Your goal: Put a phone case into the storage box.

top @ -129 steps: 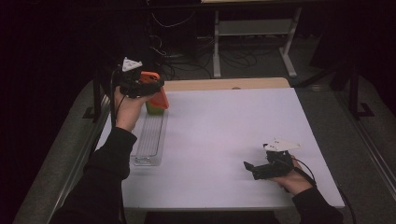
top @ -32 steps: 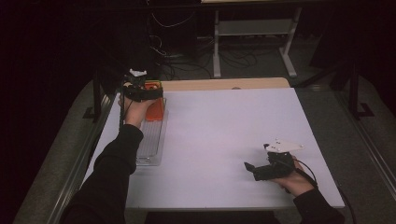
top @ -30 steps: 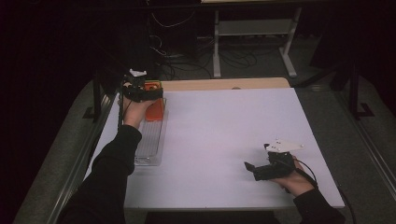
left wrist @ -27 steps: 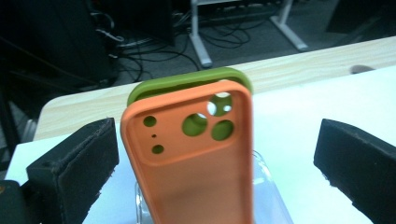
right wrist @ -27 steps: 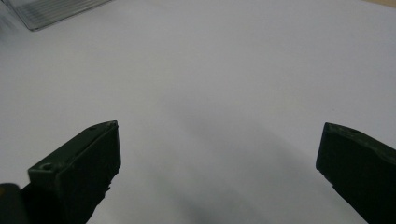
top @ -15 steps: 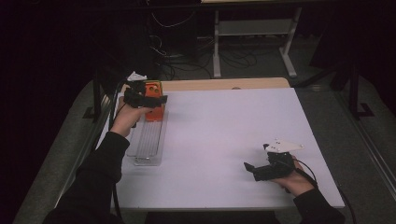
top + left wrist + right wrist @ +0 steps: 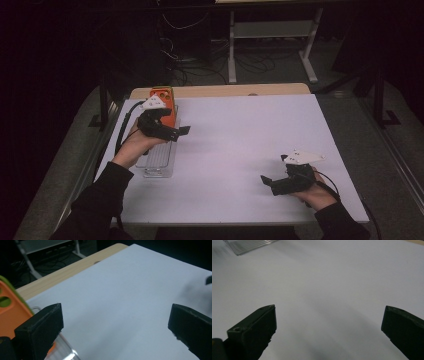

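Observation:
An orange block-like thing [image 7: 162,98] with a green edge and round holes stands at the far end of a clear ribbed tray [image 7: 159,161] on the left of the white table [image 7: 240,140]. My left gripper [image 7: 175,125] hovers over the tray just in front of the orange thing, pointing right, open and holding nothing. In the left gripper view the orange thing [image 7: 10,312] is at the left edge, beside the open left gripper [image 7: 117,322]. My right gripper [image 7: 274,172] rests near the front right of the table, open; in its own view the right gripper [image 7: 329,325] holds nothing.
A bare wooden strip [image 7: 225,91] runs along the table's far edge. Behind it are a metal-legged stand [image 7: 270,35] and cables on a dark floor. The tray's corner [image 7: 249,245] shows at the top left of the right gripper view.
The left gripper held the orange thing up, set it down at the tray's far end, let go, and has drawn back and swung right. The right gripper has stayed still.

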### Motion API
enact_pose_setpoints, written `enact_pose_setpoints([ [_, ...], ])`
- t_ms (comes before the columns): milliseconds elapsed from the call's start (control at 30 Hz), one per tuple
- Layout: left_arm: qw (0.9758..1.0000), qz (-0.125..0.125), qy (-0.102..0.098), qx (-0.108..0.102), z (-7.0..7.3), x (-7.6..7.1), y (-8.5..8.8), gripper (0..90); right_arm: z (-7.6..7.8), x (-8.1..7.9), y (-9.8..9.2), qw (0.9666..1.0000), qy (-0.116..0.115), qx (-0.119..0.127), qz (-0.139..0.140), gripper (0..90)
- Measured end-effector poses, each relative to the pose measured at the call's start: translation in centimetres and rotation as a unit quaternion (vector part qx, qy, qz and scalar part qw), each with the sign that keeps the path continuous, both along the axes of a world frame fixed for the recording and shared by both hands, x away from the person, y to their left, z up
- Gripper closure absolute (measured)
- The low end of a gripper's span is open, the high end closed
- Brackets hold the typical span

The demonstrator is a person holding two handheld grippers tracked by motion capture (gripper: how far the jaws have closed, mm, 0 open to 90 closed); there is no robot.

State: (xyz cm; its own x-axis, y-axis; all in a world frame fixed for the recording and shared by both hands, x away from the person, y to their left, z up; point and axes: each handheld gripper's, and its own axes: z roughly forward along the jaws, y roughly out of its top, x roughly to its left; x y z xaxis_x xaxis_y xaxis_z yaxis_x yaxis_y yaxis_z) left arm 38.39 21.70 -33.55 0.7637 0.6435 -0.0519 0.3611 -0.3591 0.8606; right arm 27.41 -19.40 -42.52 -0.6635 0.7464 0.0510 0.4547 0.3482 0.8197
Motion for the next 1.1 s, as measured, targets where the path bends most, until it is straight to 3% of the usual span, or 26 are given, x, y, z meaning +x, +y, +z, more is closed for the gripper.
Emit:
enact_pose_setpoints([
  [267,0.9994,-0.033,-0.006,0.004,-1.4,-3.2,-0.1,0.0,0.1,-0.1,0.1,1.0,0.004,0.0,0.007,0.0],
  [567,0.9989,-0.044,-0.002,0.014,-3.9,-6.0,0.2,0.0,0.1,-0.2,0.2,0.9999,0.009,0.001,0.009,0.0],
  [933,0.9987,-0.047,0.003,-0.02,-5.4,-7.5,1.5,0.0,0.0,-0.2,0.2,0.9999,0.003,0.0,0.014,0.0],
  [1100,0.9987,-0.048,0.011,-0.011,-6.1,-7.9,2.1,0.0,0.1,-0.2,0.2,0.9999,0.003,0.001,0.012,0.0],
])
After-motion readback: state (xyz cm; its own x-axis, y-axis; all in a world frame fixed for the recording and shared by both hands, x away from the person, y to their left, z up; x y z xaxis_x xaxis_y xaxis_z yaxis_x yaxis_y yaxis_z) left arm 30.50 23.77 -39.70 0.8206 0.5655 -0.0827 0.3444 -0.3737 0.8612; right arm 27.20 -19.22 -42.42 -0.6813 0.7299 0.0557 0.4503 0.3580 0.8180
